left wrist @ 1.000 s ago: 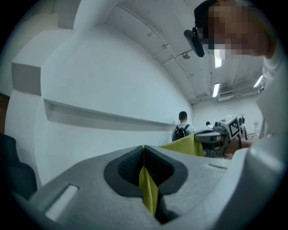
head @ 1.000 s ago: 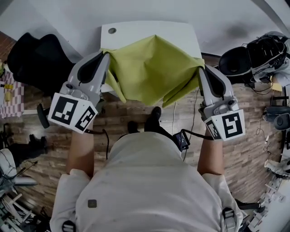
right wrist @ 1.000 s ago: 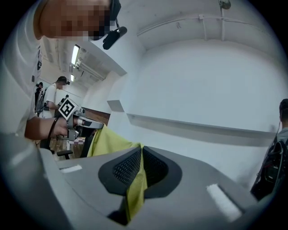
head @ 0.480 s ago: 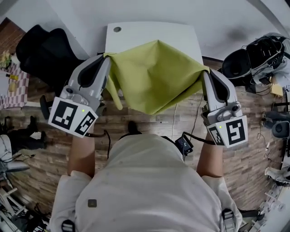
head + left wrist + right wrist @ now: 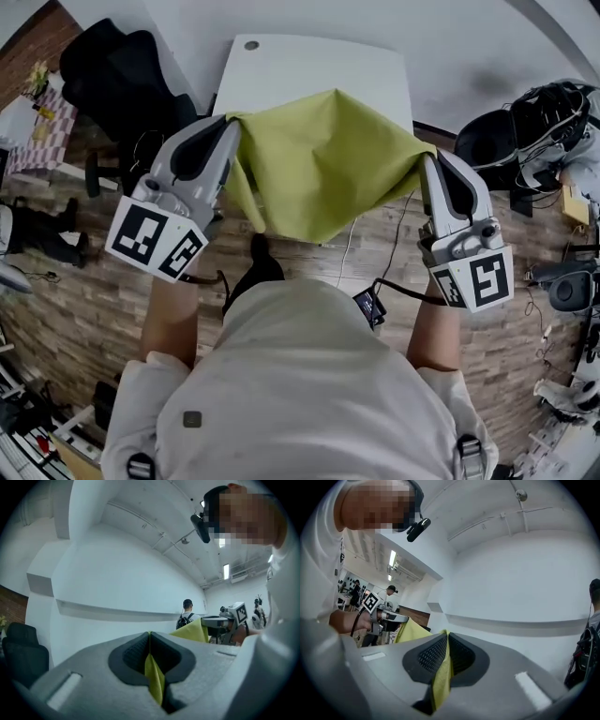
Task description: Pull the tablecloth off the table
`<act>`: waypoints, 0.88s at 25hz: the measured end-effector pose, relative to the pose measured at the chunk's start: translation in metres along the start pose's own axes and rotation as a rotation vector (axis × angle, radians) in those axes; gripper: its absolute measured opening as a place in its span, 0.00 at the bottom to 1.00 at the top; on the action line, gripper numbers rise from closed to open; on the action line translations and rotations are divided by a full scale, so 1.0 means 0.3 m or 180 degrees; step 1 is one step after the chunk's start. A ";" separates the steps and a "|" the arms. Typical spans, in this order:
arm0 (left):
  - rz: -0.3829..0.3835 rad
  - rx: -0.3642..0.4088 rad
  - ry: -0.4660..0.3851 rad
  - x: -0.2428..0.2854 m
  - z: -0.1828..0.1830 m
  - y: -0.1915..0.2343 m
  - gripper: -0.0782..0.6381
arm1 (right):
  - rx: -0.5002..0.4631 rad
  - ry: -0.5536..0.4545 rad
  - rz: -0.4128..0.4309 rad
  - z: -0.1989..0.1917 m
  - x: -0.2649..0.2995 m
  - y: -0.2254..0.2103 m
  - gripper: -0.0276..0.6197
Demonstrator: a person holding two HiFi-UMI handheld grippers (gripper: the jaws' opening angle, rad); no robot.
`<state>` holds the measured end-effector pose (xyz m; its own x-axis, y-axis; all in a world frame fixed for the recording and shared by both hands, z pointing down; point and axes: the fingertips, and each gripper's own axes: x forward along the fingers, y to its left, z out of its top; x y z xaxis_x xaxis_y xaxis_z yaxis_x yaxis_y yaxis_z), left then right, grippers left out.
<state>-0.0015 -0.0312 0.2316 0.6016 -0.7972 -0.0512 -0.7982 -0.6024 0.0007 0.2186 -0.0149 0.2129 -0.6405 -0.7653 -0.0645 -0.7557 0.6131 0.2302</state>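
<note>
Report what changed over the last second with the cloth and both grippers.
The tablecloth has slid further toward the person, baring more of the white table. The left gripper and right gripper have drawn back with it. Nothing was let go. Both grippers stay clamped on the cloth's near corners, and it still sags between them.

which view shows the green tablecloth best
The head view: the whole yellow-green fabric tablecloth hangs spread between the left tongs and right tongs. Each gripper view shows only a pinched strip.
</note>
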 end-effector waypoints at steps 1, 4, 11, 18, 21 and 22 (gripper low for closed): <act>0.0026 -0.0012 0.0012 -0.019 -0.010 -0.039 0.12 | 0.0016 -0.0009 0.0035 -0.005 -0.038 0.006 0.07; 0.0102 -0.0123 0.0076 -0.068 -0.047 -0.128 0.12 | 0.0062 -0.0019 0.0117 -0.018 -0.138 0.021 0.07; 0.0248 -0.0240 0.0219 -0.177 -0.069 -0.201 0.12 | 0.0177 0.0007 0.0230 0.007 -0.247 0.082 0.07; 0.0154 -0.0155 0.0198 -0.291 -0.059 -0.261 0.12 | 0.0133 0.0029 0.0174 0.019 -0.329 0.190 0.07; 0.0101 -0.0142 0.0214 -0.326 -0.054 -0.217 0.12 | 0.0133 0.0102 0.0145 0.008 -0.295 0.236 0.07; 0.0080 -0.0139 0.0222 -0.340 -0.056 -0.213 0.12 | 0.0134 0.0130 0.0136 0.001 -0.294 0.254 0.07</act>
<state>-0.0113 0.0879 0.2537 0.5834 -0.8120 0.0190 -0.8118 -0.5822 0.0447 0.2175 0.0995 0.2358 -0.6668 -0.7450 -0.0155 -0.7334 0.6525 0.1908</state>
